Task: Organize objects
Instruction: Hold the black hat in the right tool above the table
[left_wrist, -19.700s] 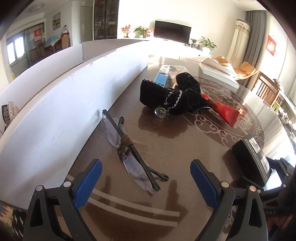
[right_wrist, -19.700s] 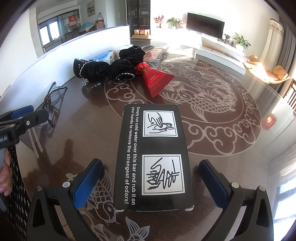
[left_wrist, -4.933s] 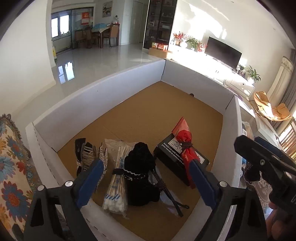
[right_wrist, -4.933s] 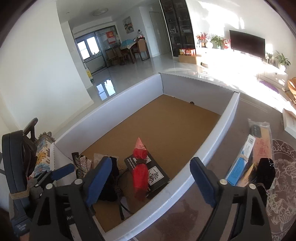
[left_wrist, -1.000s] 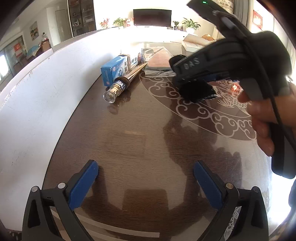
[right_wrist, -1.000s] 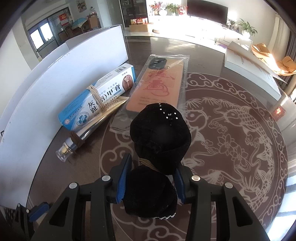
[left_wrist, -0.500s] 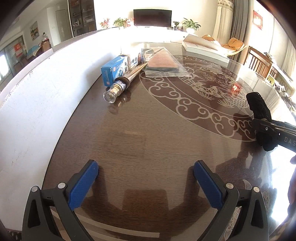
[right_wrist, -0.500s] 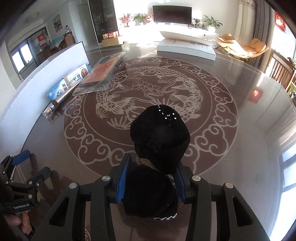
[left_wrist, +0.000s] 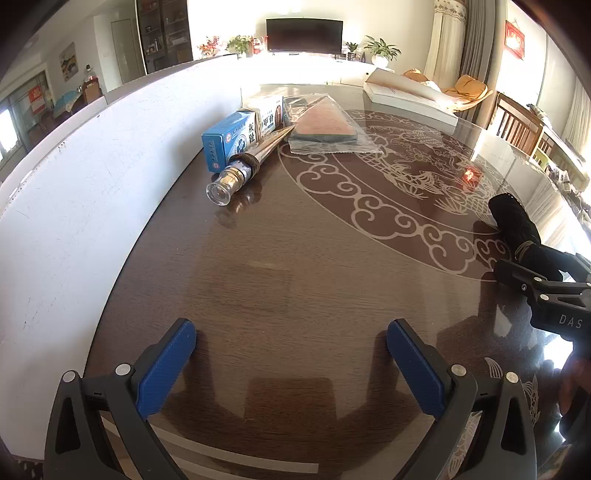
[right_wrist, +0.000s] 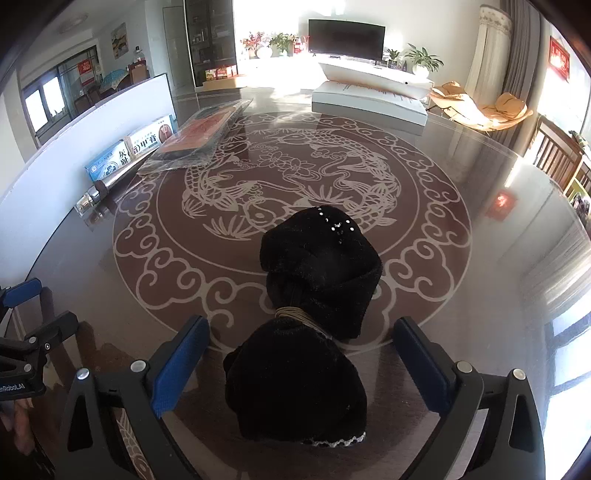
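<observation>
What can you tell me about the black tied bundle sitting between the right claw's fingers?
The black bundle looks like soft, fuzzy knit fabric, cinched at the middle with tan cord. Small sparkly studs dot its far end and pale trim edges its near end. It lies on the patterned glossy table between the open right claw, whose fingers do not touch it.

The left gripper (left_wrist: 290, 363) is hovering low over the table, its blue-padded fingers (left_wrist: 164, 367) spread wide with nothing between them. The right gripper (right_wrist: 301, 363) is also sitting low and level — its jaws parted, the pads (right_wrist: 179, 363) standing clear on both sides of what lies between them, touching nothing. From the right wrist view, the left gripper (right_wrist: 22, 325) is showing at the left edge, with a bit of the person's hand (right_wrist: 20, 424) under it. From the left wrist view, the right gripper (left_wrist: 546, 284) is reaching in from the right edge — fingers of the holding hand (left_wrist: 574, 380) just visible below it.
</observation>
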